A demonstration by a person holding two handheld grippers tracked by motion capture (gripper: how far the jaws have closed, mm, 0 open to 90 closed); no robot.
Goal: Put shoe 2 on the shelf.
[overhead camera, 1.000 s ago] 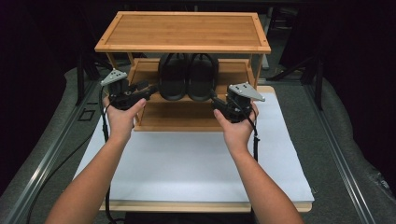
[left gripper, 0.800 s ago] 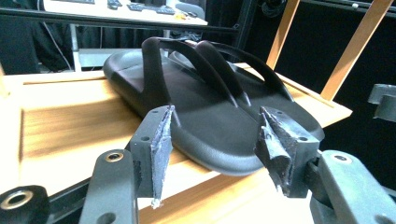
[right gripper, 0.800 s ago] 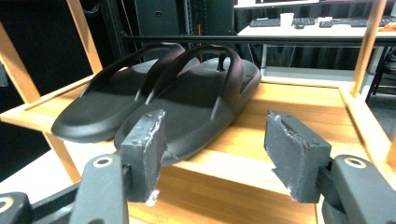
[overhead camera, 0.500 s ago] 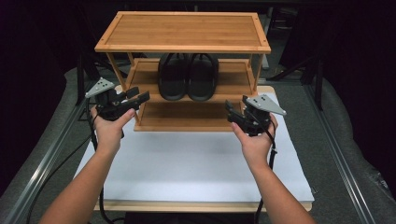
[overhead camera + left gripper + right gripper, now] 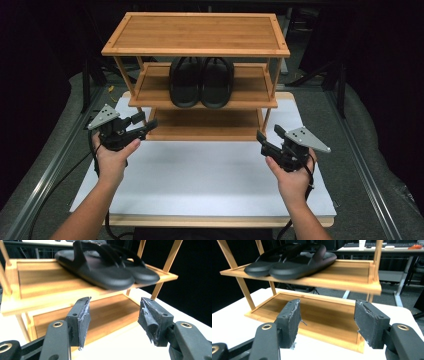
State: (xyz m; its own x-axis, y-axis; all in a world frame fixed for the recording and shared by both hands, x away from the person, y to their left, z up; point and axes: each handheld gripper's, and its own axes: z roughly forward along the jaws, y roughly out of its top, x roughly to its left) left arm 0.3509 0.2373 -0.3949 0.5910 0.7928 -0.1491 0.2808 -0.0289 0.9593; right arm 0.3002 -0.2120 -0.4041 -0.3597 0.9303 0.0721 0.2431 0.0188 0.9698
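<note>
Wooden three-tier rack [image 5: 200, 82] standing at far edge of white worktop [image 5: 200, 185]; unmoved against the earlier frames. Pair of black slippers [image 5: 201, 82] side by side on middle shelf, toes toward near edge; also unmoved, nothing touching them. Both hands drawn back and outward from rack front over the past second, now well apart near left and right edges of worktop. Left gripper [image 5: 145, 125] just off the rack's near-left corner, jaws just been opening, nothing between them. Right gripper [image 5: 262, 140] near right edge, jaws apart, nothing held. Reads as placement finished and release done: slippers shelved, hands retreating; probably nothing left but to clear away.
</note>
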